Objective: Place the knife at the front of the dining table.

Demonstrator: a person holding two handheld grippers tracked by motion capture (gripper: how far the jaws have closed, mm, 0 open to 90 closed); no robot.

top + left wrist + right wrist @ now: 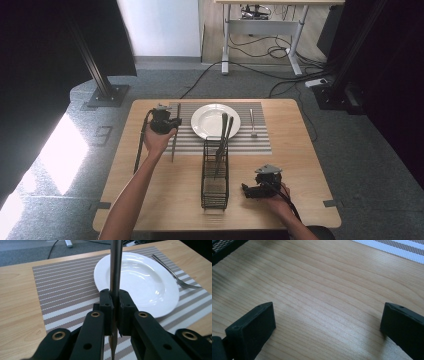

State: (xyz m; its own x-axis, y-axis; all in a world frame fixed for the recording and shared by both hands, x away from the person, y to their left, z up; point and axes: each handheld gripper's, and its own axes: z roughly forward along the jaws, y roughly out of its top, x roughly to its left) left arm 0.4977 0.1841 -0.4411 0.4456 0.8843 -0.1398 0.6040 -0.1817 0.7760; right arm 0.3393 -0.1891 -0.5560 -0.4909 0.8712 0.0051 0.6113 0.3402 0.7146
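My left gripper (165,121) is shut on a long metal utensil (174,137), seemingly a knife. It hangs over the striped placemat (189,144) just left of the white plate (212,120). In the left gripper view the jaws (115,307) clamp the utensil's shaft (116,265), which stands upright in front of the plate (140,282). A fork (253,122) lies on the mat right of the plate. My right gripper (248,190) rests low on the wooden table, open. In the right gripper view its jaws (328,322) stand wide apart over bare wood.
A black wire caddy (203,172) stands at the table's middle front, with two utensils (223,135) leaning out toward the plate. Its corner (224,247) shows near my right gripper. The fork (175,275) is on the mat's far side. Cables and desk legs lie beyond the table (300,165).
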